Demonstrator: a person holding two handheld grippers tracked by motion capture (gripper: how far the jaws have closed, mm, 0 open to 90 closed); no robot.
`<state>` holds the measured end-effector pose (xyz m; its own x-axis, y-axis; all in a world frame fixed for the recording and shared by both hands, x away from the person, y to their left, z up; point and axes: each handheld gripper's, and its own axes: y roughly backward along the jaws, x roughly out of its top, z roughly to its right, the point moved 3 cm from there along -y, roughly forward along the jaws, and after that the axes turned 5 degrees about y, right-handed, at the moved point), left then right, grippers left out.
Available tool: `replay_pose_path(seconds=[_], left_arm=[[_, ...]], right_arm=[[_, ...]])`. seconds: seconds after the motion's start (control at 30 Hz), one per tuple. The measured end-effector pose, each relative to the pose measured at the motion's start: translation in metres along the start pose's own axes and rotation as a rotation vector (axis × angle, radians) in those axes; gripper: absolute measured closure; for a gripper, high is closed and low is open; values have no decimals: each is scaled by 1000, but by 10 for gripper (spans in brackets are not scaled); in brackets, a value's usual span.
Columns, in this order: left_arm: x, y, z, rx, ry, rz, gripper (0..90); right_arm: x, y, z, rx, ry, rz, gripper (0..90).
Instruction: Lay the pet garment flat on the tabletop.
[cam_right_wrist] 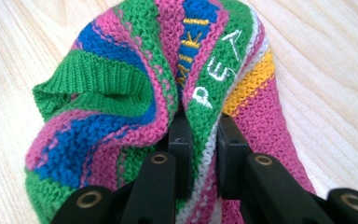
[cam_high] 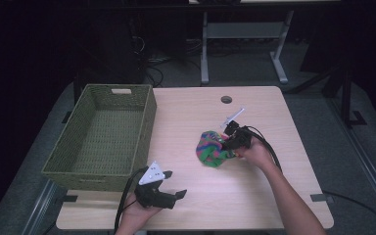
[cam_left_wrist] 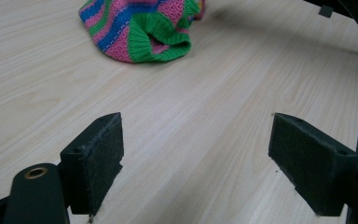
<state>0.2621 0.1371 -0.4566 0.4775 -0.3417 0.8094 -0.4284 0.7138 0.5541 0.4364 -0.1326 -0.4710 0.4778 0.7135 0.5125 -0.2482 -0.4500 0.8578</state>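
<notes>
A pale wooden worktop (cam_high: 196, 196) is seen from above, with a green woven basket (cam_high: 85, 169) standing at its left edge. A bunched knitted garment (cam_high: 210, 148), striped in pink, green and blue, lies on the worktop right of centre, well apart from the basket. The right tool (cam_high: 231, 142) is held at the garment's right side by the right hand (cam_high: 255, 152), with a cable trailing back along the forearm. The left tool (cam_high: 174, 184) is held low near the front edge of the worktop, just in front of the basket, by the left hand (cam_high: 138, 211); a grey three-cornered plate is carried on top of it.

In the right gripper view, the jaws are seen drawn together on a fold of the garment (cam_right_wrist: 135, 98), a detail not resolved from above. Yellow stripes and white stitched letters are also visible on the knit there.

In the left gripper view, the left tool (cam_left_wrist: 196, 154) is shown with its jaws spread wide over bare wood, nothing between them. The garment (cam_left_wrist: 140, 28) lies farther off, with a green ribbed cuff turned toward the camera.
</notes>
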Motion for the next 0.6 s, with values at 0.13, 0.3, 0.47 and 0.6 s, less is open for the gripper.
replay_pose_path(seconds=[0.13,0.3,0.47,0.6], left_arm=[[0,1,0,5,5,5,176],[0,1,-1,4,9,6,176],[0,1,-1,6,8,7,176],[0,1,-2,6,8,8,176]], right_arm=[[0,1,0,7,-17,6,807],[-2,2,2,12,-24,24,813],[-2,7,2,26,-32,44,819],[-1,13,1,45,-38,65,819]])
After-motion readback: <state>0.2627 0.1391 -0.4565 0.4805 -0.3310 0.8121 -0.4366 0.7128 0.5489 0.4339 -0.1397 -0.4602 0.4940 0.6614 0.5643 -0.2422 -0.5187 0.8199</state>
